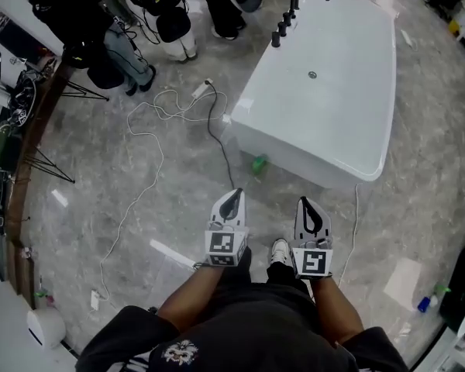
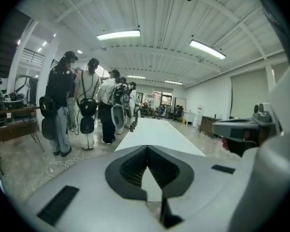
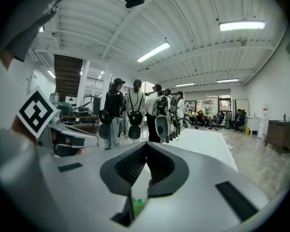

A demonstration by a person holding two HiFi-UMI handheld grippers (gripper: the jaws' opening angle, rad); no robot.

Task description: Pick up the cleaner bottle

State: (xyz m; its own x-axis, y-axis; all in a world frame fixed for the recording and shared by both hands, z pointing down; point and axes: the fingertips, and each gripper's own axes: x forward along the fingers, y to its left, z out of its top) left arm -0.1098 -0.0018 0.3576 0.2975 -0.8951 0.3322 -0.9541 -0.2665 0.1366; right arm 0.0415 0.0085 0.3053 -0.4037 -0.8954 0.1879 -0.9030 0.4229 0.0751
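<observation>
The left gripper was shut tight, and nothing was in it. The right gripper was shut too and held nothing. They sat side by side, low in the middle of the head view, with their tips pointing up the frame. I think the person held them out like that to aim at the thing to grab.

Above them, near the middle of the frame, the small green cleaner bottle sat on the grey floor. It was right beside the near wall of the big white bathtub. Neither gripper touched it. A gripper would need to open first, I think.

A thin cable ran down the floor just left of the bottle. Some people stood far off in the upper left.
</observation>
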